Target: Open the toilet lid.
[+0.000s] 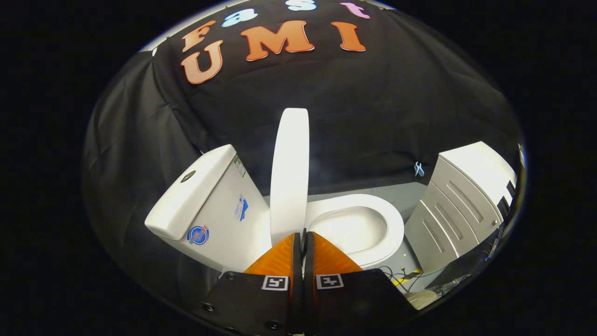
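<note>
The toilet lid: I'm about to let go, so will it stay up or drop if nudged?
The toilet lid stands near upright beside the tank, so it probably stays. It looks stiff and glossy, likely slippery. The hand-held gripper has its fingers closed at the lid's edge.

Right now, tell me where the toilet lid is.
In the gripper view the toilet lid stands raised on edge just ahead of the shut gripper, between the cistern and the open seat.

One toilet (261, 210), one raised lid (290, 172), one cabinet (459, 205), one clip (419, 169).
</note>
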